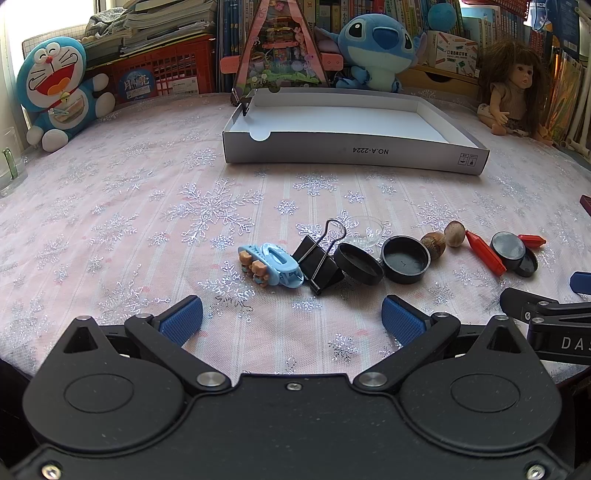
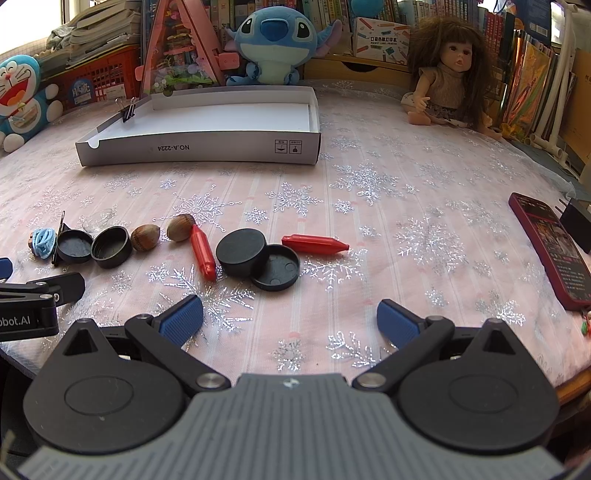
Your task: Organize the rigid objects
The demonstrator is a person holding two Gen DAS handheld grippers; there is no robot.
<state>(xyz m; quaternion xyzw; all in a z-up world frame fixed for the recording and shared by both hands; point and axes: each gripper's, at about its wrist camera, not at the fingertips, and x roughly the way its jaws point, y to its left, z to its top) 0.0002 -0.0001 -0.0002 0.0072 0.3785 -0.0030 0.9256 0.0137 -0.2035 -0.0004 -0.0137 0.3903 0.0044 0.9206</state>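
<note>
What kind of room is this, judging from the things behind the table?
Probably a child's room or home study: packed shelves of books behind the table, a blue plush toy, and a brown-haired doll sitting on the pink snowflake tablecloth.

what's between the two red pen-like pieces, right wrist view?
Two black round caps sit between the red pieces: one closed side up, leaning on another lying open side up. Clearest in the right wrist view.
</note>
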